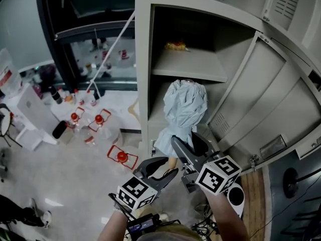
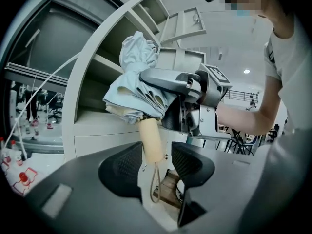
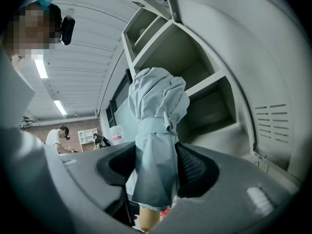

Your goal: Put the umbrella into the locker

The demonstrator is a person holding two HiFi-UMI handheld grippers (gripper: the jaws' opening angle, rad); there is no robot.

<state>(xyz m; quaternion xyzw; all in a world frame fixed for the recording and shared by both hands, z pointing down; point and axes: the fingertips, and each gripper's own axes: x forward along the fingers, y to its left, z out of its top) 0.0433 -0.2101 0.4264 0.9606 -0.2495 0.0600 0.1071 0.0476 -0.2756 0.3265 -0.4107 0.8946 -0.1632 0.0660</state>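
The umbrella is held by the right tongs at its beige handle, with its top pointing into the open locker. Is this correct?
No. The right gripper view shows the right tongs holding the umbrella at its folded pale blue cloth, not its beige handle. Its top does point into the open locker.

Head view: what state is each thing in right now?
locker: door open.
umbrella: folded, strapped, top at the locker's lower opening.
right hand-held gripper: shut on the umbrella's canopy.
left hand-held gripper: open, umbrella handle between its jaws, not clamped.
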